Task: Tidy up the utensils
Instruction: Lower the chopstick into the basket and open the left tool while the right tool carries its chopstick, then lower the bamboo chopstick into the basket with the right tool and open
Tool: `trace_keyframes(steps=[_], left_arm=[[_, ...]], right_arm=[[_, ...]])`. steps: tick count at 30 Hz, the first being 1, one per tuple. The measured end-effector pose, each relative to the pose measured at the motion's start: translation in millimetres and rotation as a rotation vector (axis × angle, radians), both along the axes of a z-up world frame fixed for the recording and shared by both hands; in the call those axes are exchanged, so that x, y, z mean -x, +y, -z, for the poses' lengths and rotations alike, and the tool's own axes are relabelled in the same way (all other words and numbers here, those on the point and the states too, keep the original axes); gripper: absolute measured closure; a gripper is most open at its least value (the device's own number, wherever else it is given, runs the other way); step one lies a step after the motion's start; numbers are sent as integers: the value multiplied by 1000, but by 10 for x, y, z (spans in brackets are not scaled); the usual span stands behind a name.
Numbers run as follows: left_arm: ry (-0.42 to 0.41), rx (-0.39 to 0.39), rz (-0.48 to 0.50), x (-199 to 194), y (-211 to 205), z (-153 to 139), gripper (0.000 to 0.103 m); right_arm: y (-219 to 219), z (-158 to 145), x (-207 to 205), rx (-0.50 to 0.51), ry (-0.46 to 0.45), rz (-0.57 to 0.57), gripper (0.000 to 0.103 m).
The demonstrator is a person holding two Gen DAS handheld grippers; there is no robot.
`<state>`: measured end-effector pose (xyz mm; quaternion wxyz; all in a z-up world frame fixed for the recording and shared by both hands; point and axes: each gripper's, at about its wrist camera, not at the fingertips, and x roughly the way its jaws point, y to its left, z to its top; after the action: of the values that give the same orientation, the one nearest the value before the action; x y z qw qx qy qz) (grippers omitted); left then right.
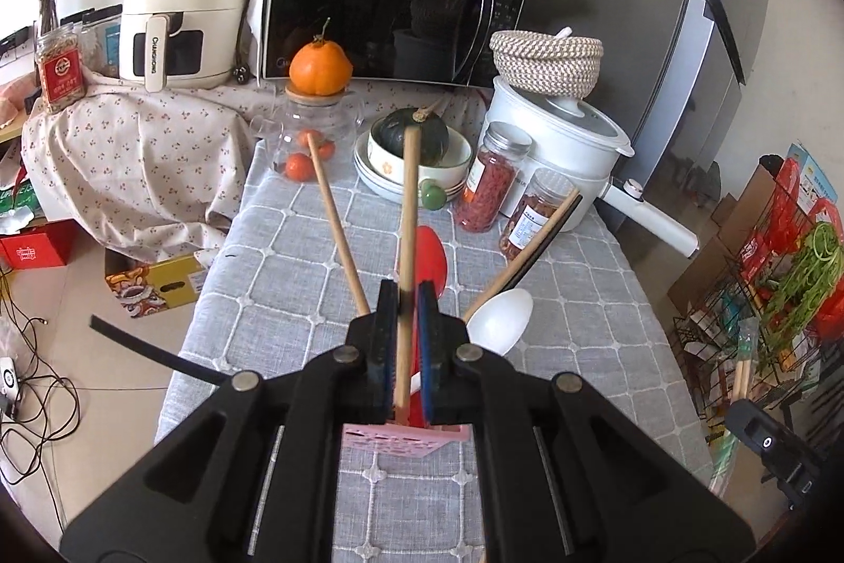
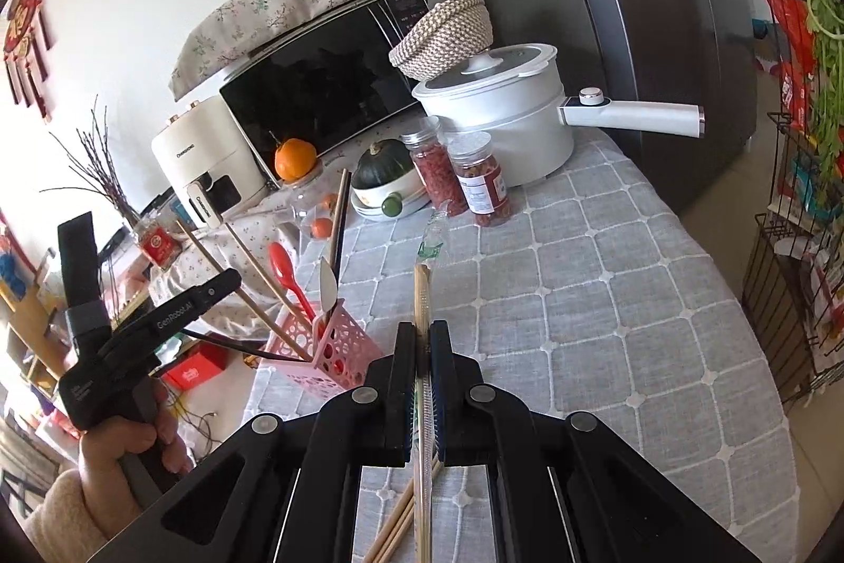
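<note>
Two grippers are working over the grey checked tablecloth (image 2: 606,299): my left gripper (image 1: 407,299) clamps a wooden chopstick (image 1: 409,215) upright over the pink holder (image 2: 337,346), while my right gripper (image 2: 422,341) pinches another chopstick (image 2: 421,294) just above the cloth.

CHANGHONG: air fryer (image 1: 182,3) body and handle | GenRobot.AI: left gripper (image 2: 211,294) side

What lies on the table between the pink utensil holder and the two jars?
Bare grey tablecloth, apart from a small clear bottle lying there, per the right wrist view; pink holder, jars.
</note>
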<state>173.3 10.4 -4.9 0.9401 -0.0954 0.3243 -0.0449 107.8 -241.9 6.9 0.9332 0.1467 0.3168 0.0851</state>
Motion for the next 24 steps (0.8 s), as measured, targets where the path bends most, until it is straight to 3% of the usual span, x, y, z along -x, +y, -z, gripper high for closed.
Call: trace_keyframes(steps=[5,7,12,15,18,24], left_arm=[[0,-25,25,45,-46,-75,95],[-4,-35,33,65,-58,-111,90],[-7,-38,60,219,-81,-226,66],[7,-54,74,349,-92,-279,60],[41,-71,82,482,-70,-291,46],[125,-54,86,722,74,-252,28]], right_arm=[[0,-24,5,-10,-9,6,98],[-2,-33,7,-15,-11,9,98],[-13,-96,24,-23,-27,23,98],[-25,-148,49,-28,-41,35,98],[-51,-218,74,-39,-63,54,98],[-33,-363,44,-55,-108,89,98]])
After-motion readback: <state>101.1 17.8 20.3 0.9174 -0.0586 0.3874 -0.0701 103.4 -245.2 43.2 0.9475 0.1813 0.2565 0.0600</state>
